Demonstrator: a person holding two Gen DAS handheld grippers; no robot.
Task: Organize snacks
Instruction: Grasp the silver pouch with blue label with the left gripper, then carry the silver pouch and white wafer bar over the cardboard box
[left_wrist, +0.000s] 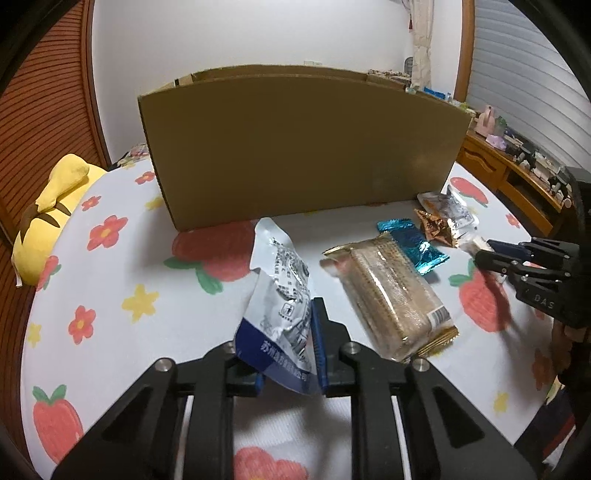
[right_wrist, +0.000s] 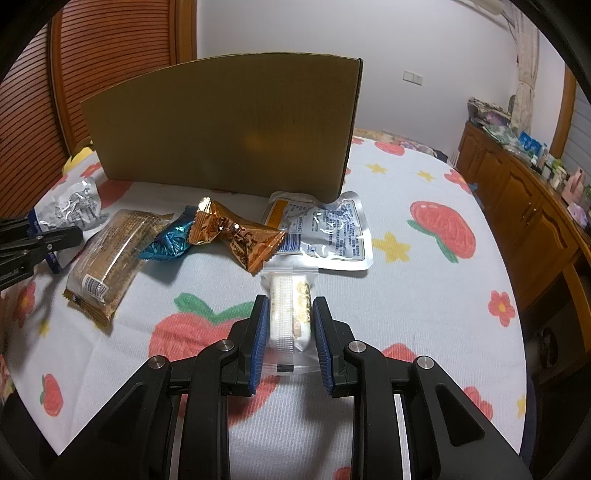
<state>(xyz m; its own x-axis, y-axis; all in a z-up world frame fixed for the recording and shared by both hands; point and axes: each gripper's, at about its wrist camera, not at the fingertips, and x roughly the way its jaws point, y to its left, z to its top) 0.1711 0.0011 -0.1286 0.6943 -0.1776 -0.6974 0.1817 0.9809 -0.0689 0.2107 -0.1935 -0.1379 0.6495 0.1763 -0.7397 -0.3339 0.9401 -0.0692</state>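
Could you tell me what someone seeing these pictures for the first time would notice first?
Probably the big cardboard box standing on the strawberry-print sheet, with loose snacks lying in front of it. Next, each gripper has a packet between its fingers: the left gripper clamps a silver-and-blue pouch, and the right gripper brackets a clear-wrapped white snack.

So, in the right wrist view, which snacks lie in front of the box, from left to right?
Silver pouch → biscuit pack → blue wrapper → orange wrapper → clear flat pouch.
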